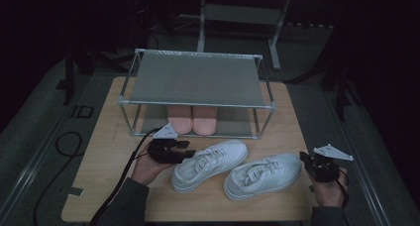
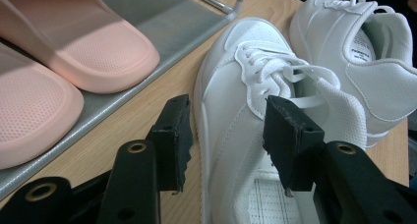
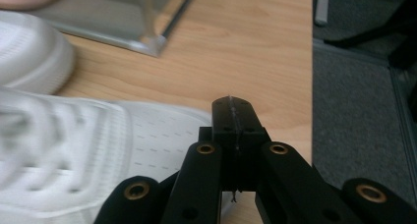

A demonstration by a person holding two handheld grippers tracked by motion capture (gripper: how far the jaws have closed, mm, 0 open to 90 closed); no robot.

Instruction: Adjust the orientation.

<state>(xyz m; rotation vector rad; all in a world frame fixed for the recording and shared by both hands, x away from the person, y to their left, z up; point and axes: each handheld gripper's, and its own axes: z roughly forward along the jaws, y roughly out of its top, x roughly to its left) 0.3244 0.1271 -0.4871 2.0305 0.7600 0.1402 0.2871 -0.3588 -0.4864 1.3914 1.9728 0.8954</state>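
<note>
Two white sneakers lie side by side on the wooden table (image 1: 109, 151), toes to the right. My left gripper (image 1: 184, 154) is at the heel end of the left sneaker (image 1: 210, 162). In the left gripper view its jaws (image 2: 226, 128) clasp that sneaker (image 2: 231, 81): one pad against the outer sole wall, the other inside by the tongue and laces. The right sneaker (image 2: 354, 47) lies beyond. My right gripper (image 1: 306, 160) sits just off the toe of the right sneaker (image 1: 265, 174). Its jaws (image 3: 231, 106) are shut and empty beside that toe (image 3: 147, 140).
A two-shelf metal shoe rack (image 1: 198, 77) stands behind the sneakers, with a pair of pink slippers (image 1: 192, 119) on its lower shelf. Its front corner post (image 3: 147, 37) is close to the sneakers. The table's right edge (image 3: 311, 86) borders grey floor.
</note>
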